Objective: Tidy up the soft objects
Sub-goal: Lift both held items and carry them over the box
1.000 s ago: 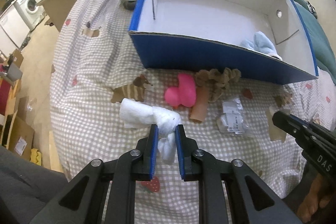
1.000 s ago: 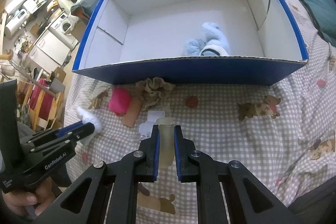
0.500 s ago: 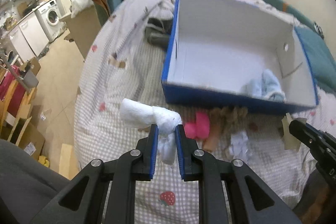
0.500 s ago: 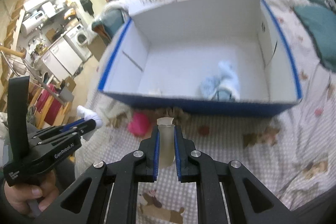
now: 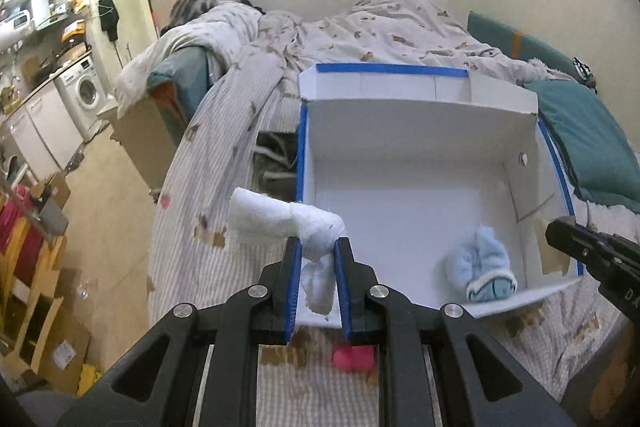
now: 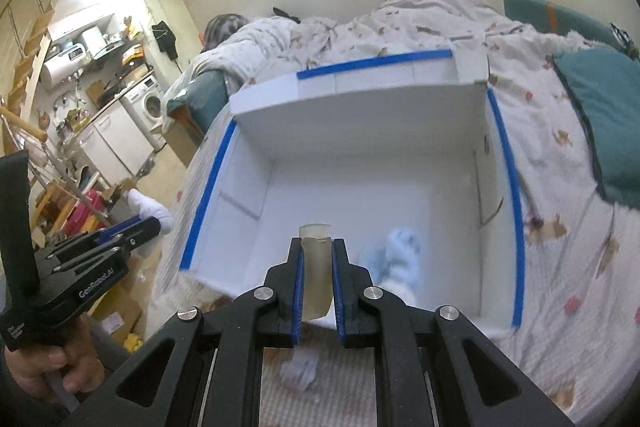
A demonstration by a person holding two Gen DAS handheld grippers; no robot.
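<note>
A checked bed (image 5: 224, 131) carries the open box (image 5: 412, 211), a blue sock (image 5: 478, 273) already inside. The left tongs (image 5: 317, 275) pinch a white sock (image 5: 280, 217) at the box's near-left corner; the right tongs (image 6: 316, 281) pinch a translucent soft piece (image 6: 315, 267) above it. Released too soon, the white sock's overhang could drop outside the wall.

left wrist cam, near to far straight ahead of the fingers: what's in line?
Pink soft toy on the bed → white sock clamped in the left gripper → white box floor → blue-taped box flap → rumpled duvet.
</note>
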